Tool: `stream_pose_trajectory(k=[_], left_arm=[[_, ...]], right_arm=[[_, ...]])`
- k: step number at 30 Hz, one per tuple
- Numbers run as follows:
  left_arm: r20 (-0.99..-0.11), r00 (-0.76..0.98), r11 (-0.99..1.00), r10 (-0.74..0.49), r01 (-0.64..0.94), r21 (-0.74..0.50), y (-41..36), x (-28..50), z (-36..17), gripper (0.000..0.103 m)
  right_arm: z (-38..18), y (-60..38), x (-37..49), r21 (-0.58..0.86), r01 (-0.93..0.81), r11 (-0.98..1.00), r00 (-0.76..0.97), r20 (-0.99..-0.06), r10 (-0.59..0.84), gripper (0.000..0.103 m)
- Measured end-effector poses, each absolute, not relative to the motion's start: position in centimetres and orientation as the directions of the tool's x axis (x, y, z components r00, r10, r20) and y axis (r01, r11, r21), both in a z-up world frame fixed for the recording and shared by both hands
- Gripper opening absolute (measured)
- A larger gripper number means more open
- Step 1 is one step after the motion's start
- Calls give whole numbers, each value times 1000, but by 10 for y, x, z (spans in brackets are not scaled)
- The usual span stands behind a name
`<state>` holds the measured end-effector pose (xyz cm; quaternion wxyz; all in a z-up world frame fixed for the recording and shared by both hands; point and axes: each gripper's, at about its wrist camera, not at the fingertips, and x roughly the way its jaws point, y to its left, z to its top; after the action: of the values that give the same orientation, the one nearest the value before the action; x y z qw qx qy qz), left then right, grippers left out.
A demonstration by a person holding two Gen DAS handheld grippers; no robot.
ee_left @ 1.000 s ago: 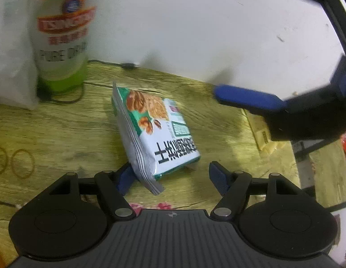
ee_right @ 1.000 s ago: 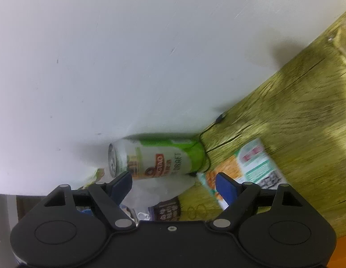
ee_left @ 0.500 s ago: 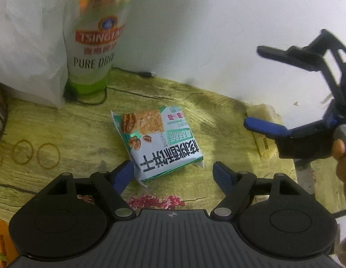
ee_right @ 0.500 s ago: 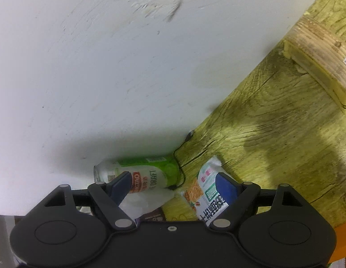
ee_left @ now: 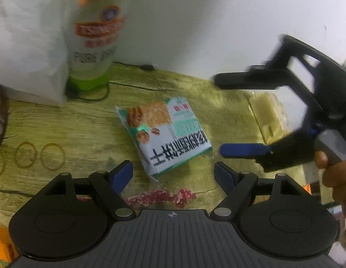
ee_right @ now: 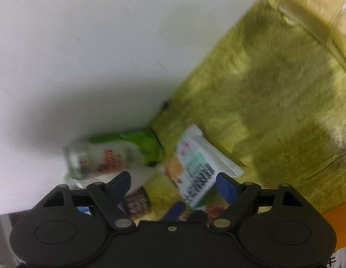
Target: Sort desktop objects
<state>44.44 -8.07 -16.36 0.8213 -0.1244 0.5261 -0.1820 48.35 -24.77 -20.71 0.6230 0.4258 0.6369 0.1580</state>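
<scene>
A: Where does your snack packet (ee_left: 165, 134) lie?

B: Flat on the wooden bench (ee_left: 83, 129), just beyond the tips of your left gripper (ee_left: 173, 174). Its near corner sits between the two blue fingers, closer to the left one, and neither pad touches it.

A: And your left jaws?

B: Wide apart and opening, with nothing in their grip.

A: Which way does the packet point?

B: Its long axis runs on a slant, from far left to near right. The walnut picture is at the far end, the big black lettering at the near end, upside down to you.

A: Your right gripper (ee_left: 231, 116)?

B: It comes in from the right, your hand (ee_left: 336, 172) on its handle, jaws standing wide and empty. Its lower blue finger (ee_left: 244, 150) hangs just beside the packet's near right corner, apart from it. In the blurred right wrist view, the packet (ee_right: 202, 167) shows just past the right finger.

A: What stands nearby?

B: A green beer can (ee_left: 94, 44) upright at the far left by the wall, a white plastic bag (ee_left: 27, 44) against it, and two rubber bands (ee_left: 40, 157) on the bench to the left.
</scene>
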Motion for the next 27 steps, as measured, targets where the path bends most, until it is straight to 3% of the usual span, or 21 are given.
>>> stream_pose_trajectory(k=[5, 13, 21, 27], left_arm=[[-812, 357, 886, -463, 213, -411, -93, 444, -165, 81], [-784, 306, 831, -539, 345, -436, -113, 437, -155, 81], [-714, 558, 905, -423, 231, -357, -78, 452, -135, 82], [-744, 533, 911, -403, 157, -381, -69, 476, -147, 82]], right_arm=[[-218, -234, 490, 693, 328, 642, 76, -696, 714, 84], [-195, -245, 503, 780, 298, 551, 249, -620, 744, 84], [-191, -267, 498, 774, 344, 531, 261, -623, 738, 84], [-200, -260, 495, 784, 380, 491, 216, -591, 777, 86]])
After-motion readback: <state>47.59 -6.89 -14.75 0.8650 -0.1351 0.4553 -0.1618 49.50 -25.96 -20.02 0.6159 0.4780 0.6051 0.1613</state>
